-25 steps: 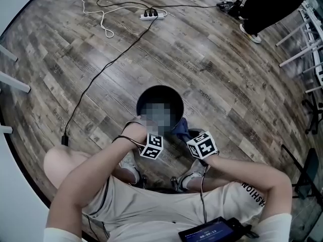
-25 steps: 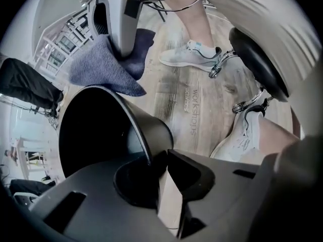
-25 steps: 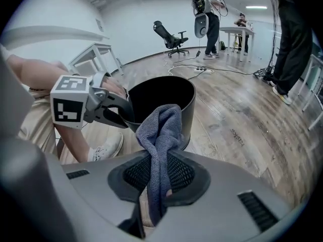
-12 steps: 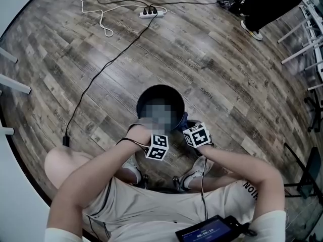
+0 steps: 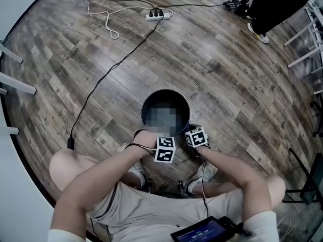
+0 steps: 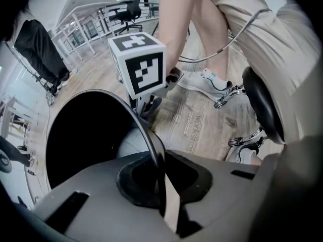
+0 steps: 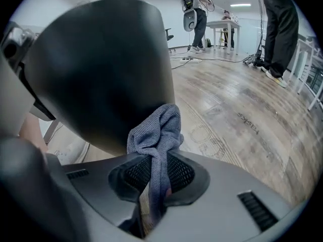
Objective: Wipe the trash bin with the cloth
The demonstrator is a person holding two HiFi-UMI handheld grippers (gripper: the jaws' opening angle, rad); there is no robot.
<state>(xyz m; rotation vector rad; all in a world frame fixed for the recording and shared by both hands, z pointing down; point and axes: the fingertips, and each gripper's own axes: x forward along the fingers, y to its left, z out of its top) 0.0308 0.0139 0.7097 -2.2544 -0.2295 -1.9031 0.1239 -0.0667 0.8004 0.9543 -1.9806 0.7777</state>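
The black round trash bin [image 5: 183,103] stands on the wood floor in front of the seated person's feet. My left gripper [image 6: 159,185] points straight down at the bin's near rim [image 6: 150,145]. Its jaws have just been closing, and they are shut with the thin rim between them. My right gripper [image 7: 154,185] is shut on a grey-blue cloth [image 7: 157,132], whose bunched end touches the bin's dark outer wall [image 7: 106,64] low on the near right side. In the head view both marker cubes, left [image 5: 165,149] and right [image 5: 197,137], hide the jaws and the cloth.
A white power strip [image 5: 159,15] with cables lies far across the floor, and a black cable [image 5: 101,79] runs toward the left. A person in dark clothes [image 5: 275,4] stands at the top right near white frames [image 5: 303,39]. A wheeled stool [image 6: 262,105] is under the operator.
The right gripper has sunk beside the bin's near right wall, taking the cloth out of the head view. The left gripper has shifted a little to the right at the rim.
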